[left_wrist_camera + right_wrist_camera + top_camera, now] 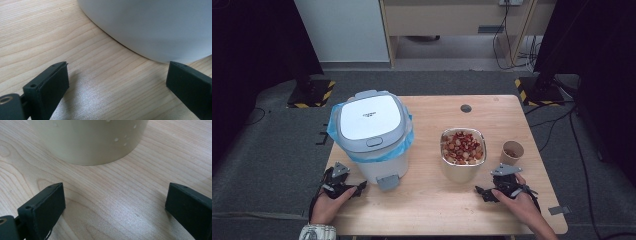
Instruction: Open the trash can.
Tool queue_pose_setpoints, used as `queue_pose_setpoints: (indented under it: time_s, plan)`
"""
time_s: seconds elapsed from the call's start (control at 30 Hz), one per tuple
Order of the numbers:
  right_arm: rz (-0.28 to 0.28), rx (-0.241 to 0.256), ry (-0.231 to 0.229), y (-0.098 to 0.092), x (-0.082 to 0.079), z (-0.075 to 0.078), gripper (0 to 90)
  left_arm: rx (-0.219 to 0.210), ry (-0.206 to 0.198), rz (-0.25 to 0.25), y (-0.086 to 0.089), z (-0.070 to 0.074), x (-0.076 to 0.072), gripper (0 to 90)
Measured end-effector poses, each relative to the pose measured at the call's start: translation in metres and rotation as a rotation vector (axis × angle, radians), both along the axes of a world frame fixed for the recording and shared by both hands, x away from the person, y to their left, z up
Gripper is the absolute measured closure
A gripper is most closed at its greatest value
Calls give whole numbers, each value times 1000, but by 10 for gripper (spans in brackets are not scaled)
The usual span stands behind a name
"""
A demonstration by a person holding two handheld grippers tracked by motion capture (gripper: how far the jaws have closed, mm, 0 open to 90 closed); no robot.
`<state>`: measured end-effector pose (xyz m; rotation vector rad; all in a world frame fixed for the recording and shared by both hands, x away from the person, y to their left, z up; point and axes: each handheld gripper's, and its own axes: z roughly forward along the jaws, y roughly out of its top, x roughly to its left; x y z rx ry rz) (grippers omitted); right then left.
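Left claw (pixel 360 188) is resting on the desk (pixel 432 210) near its front left corner, jaws standing wide apart with nothing between them; in the left gripper view they are framing bare wood just short of the white wall of the pedal bin (pixel 155 25). The pedal bin (pixel 371 135), lined with a blue bag (pixel 337 131), is occupying the left half of the desk, lid (pixel 368 117) shut and pedal (pixel 386 182) facing the front edge. At centre right, the steel bowl of food scraps (pixel 463 148) is sitting full, and a small paper cup (pixel 512 151) is standing just beside it toward the right edge. Right claw (pixel 480 191) is lying near the front edge, jaws likewise spread and empty, pointing at the bowl's base (pixel 87 142).

Progress, as judged: nothing is lifted or tipped yet; opening the bin and emptying the bowl are both remaining.

Clearance: the front strip of the desk between the claws is lying open, as is the back edge behind the bowl. The bin is crowding the left edge, and the cup is narrowing the room on the bowl's right.
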<state>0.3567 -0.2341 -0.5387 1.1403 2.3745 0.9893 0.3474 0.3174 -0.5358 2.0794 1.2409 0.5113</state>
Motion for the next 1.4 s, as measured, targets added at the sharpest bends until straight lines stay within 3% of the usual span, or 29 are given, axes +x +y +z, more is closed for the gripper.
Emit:
queue_pose_setpoints:
  time_s: [0.33,0.57,0.63,0.7,0.9,1.2,1.4]
  plan:
    - [-3,1,2,0,-1,0,30,-5,-9,-16,-2,2,-8,103]
    - [-3,1,2,0,-1,0,31,2,4,-35,-4,10,-23,258]
    - [-4,1,3,0,-1,0,31,-7,7,-31,-4,13,-25,338]
    - [-3,1,2,0,-1,0,31,-36,-6,-31,-3,20,-32,427]
    - [-4,0,1,0,-1,0,30,-38,-31,-44,-7,31,-44,601]
    - [-5,0,1,0,-1,0,30,-66,-69,-70,-12,42,-56,783]
    - [-5,0,2,0,-2,0,30,-60,-66,-114,-20,44,-57,866]
